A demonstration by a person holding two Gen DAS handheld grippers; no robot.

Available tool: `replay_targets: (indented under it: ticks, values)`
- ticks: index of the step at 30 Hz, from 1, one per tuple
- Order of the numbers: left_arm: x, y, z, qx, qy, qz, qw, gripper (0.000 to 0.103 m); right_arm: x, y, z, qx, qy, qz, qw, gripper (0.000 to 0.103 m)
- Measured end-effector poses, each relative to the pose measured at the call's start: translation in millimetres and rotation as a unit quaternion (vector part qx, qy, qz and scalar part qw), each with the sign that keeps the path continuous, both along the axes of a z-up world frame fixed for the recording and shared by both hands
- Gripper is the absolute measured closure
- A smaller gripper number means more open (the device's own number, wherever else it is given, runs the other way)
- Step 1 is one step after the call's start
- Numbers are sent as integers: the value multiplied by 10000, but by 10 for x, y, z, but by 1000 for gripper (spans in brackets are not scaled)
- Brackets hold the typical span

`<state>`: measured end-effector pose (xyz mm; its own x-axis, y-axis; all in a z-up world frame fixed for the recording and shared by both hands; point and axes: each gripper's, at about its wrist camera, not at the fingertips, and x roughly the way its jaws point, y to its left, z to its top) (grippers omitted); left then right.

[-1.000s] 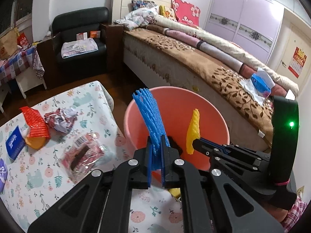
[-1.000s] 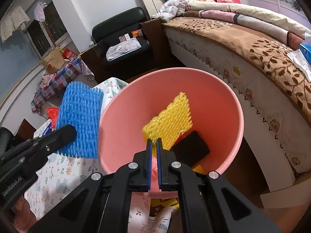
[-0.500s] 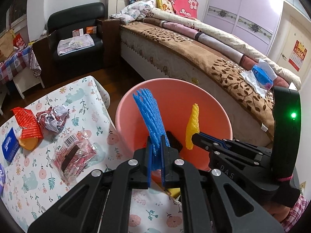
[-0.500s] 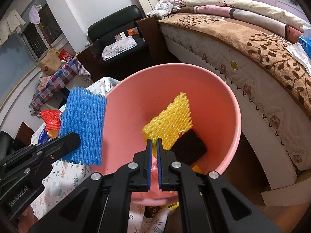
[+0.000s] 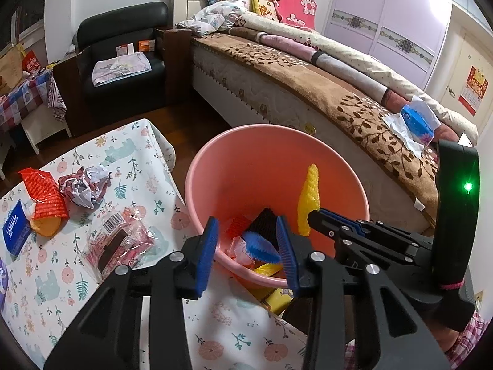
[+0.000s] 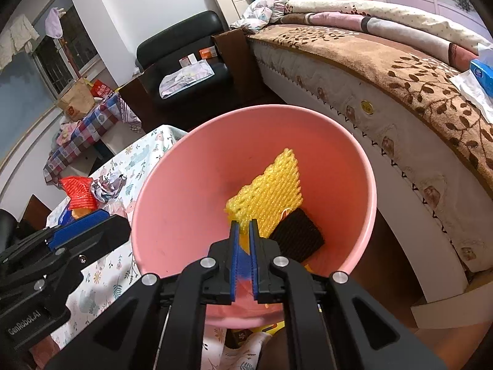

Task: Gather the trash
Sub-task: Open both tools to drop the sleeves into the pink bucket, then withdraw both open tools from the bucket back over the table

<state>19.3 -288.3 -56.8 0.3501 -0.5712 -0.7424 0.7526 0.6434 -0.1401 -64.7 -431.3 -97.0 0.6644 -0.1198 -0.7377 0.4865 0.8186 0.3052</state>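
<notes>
The left gripper hangs over the pink bucket, its jaws opening wide with nothing pinched between them. The blue foam net lies loose in the bucket bottom, beside a black foam piece and a red scrap. The right gripper pinches the lower edge of the yellow foam net above the bucket; its jaws are just beginning to part. On the floral-clothed desk to the left remain a red foam net, a crumpled paper wad, a clear snack wrapper and a blue packet.
</notes>
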Motion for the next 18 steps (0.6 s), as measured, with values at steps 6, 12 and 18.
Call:
replay_targets:
  ticks: [6, 12, 18]
  values:
    - [-24, 77, 63, -126, -28, 53, 9999, 64, -28, 35, 58, -58, -31, -8, 10000, 85]
    - [-50, 189, 113, -203, -58, 162, 9996, 64, -91, 107, 151, -147, -118, 28, 9998, 85]
    - [-141, 405, 222, -388, -233, 196, 9988, 64, -205, 210, 299, -254, -336, 74, 9991, 78]
